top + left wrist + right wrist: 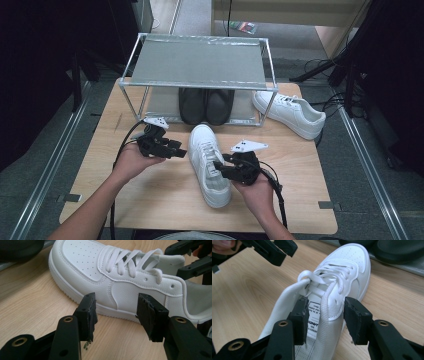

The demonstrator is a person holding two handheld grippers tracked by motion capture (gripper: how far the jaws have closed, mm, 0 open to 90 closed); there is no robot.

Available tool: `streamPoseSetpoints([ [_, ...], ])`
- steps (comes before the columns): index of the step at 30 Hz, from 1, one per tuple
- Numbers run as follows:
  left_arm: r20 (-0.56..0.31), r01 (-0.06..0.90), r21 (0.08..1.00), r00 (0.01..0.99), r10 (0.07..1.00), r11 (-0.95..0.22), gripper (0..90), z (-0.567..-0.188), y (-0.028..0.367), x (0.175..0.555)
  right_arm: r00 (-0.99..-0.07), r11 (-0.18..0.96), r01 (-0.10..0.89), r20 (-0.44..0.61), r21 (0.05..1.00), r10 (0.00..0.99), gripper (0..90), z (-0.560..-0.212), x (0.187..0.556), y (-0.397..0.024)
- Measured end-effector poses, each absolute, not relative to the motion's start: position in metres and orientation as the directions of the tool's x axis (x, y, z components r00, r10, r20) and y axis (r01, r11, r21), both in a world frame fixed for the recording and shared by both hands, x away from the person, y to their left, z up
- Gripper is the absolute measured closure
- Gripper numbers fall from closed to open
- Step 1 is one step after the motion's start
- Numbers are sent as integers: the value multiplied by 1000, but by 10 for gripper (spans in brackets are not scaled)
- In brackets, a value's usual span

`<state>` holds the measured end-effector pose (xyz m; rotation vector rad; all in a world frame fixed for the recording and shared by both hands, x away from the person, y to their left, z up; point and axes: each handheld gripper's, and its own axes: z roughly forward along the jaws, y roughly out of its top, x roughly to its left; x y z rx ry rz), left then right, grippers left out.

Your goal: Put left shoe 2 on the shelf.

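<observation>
A white lace-up sneaker [207, 165] lies on the wooden table [150, 195], toe pointing toward the rack. My left gripper [182, 151] is level with the sneaker's left side, open, its pads a short way off the sole edge [116, 315]. My right gripper [218, 167] is at the heel end, open. In the right gripper view its jaws [325, 320] straddle the sneaker's collar wall and a loose lace [325, 307] without pressing on them. The left gripper view has the sneaker [100, 272] side-on, with the right gripper [190, 257] behind it.
A metal wire rack [200, 62] stands at the back of the table with a pair of black shoes [206, 105] on its lower shelf. A second white sneaker [290, 112] lies to the rack's right. Cables trail from both grippers toward the table's front edge.
</observation>
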<state>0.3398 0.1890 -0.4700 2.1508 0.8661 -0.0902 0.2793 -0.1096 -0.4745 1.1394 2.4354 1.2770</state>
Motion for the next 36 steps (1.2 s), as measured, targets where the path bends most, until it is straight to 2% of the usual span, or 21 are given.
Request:
streamPoseSetpoints([
  [9, -339, 621, 647, 754, 563, -443, 501, -472, 193, 336, -678, 360, 557, 160, 749, 717, 584, -489, 290, -100],
  [15, -340, 631, 641, 744, 576, -437, 500, -474, 199, 335, -664, 331, 572, 186, 751, 724, 595, -496, 298, -98],
  [22, -342, 637, 643, 736, 585, -425, 493, -474, 202, 333, -646, 284, 586, 227, 759, 729, 655, -499, 301, -100],
  [28, -338, 635, 644, 737, 585, -428, 492, -475, 203, 334, -620, 253, 588, 227, 768, 751, 781, -499, 301, -102],
  [36, -353, 644, 640, 731, 585, -418, 489, -475, 204, 335, -609, 226, 607, 264, 762, 748, 808, -498, 306, -107],
])
